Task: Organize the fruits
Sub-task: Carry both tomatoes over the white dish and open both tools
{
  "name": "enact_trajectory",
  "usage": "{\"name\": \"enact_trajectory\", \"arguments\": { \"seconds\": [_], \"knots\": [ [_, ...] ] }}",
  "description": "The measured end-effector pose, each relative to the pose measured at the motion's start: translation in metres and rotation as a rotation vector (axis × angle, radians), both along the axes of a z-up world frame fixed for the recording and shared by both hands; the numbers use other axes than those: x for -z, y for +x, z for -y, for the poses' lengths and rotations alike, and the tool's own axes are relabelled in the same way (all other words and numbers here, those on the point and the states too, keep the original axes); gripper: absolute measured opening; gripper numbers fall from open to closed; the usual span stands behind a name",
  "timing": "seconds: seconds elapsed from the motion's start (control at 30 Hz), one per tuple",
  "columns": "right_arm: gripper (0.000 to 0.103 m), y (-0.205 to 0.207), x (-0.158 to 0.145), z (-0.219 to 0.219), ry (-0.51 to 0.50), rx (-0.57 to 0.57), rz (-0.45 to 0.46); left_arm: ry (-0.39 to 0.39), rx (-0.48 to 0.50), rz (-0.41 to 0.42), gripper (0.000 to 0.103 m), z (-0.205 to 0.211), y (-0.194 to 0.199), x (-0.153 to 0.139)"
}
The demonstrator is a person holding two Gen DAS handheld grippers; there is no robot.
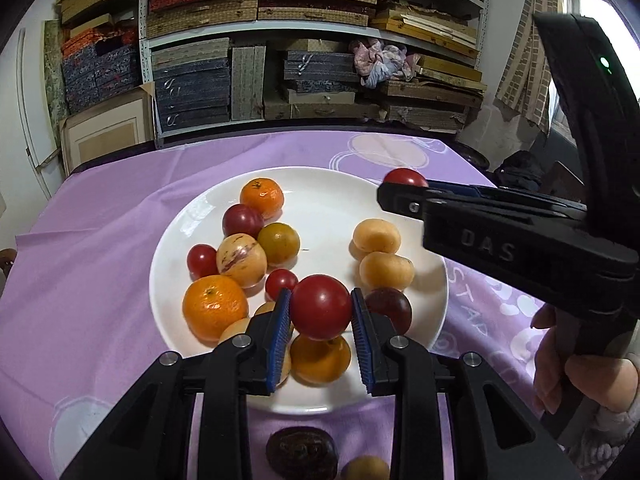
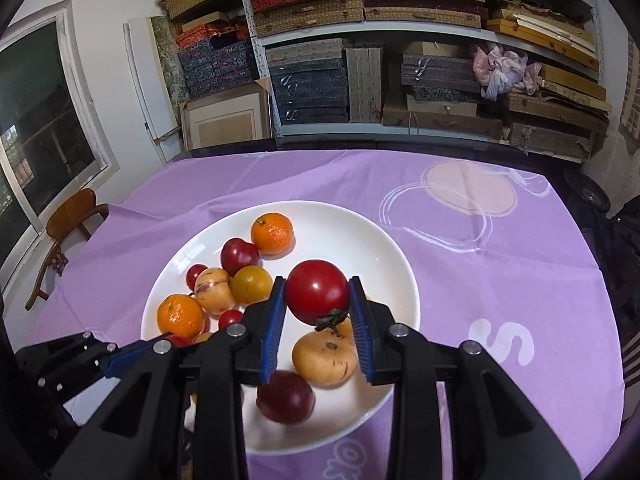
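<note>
Your left gripper [image 1: 321,312] clamps a red tomato [image 1: 320,306] above the white plate [image 1: 320,196] of fruit.

Read "DAS" in raised letters on the side of the black plastic right gripper [image 1: 404,196] in the left wrist view. Made out partial white letters "STAR" printed on the purple patterned tablecloth [image 1: 466,294] beside the plate, and a large white "S" on the same cloth [image 2: 506,340] in the right wrist view. Found other cloth lettering too cut off to read.

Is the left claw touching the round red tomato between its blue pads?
Touching. The left wrist view shows both blue pads of the left claw pressed against the round red tomato, no gap.
</note>
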State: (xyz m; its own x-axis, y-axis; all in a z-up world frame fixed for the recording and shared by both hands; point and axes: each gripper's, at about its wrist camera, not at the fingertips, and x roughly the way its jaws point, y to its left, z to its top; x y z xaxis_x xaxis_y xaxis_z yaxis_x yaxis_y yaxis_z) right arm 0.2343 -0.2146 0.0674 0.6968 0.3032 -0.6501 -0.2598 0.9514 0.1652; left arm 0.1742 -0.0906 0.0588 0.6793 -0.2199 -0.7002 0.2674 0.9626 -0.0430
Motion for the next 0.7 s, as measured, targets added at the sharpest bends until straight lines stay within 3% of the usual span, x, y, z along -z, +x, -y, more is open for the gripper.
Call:
{"name": "enact_trajectory", "arguments": {
  "seconds": [0.27,0.7],
  "knots": [
    [0.031,0.039,0.024,-0.009,-0.007,0.005,-0.036,0.024,-0.025,0.006,0.03,0.008,0.027,0.013],
    [0.03,0.047,0.036,-0.018,-0.025,-0.019,-0.044,0.037,-0.056,0.013,0.03,0.008,0.038,0.027]
  ]
}}
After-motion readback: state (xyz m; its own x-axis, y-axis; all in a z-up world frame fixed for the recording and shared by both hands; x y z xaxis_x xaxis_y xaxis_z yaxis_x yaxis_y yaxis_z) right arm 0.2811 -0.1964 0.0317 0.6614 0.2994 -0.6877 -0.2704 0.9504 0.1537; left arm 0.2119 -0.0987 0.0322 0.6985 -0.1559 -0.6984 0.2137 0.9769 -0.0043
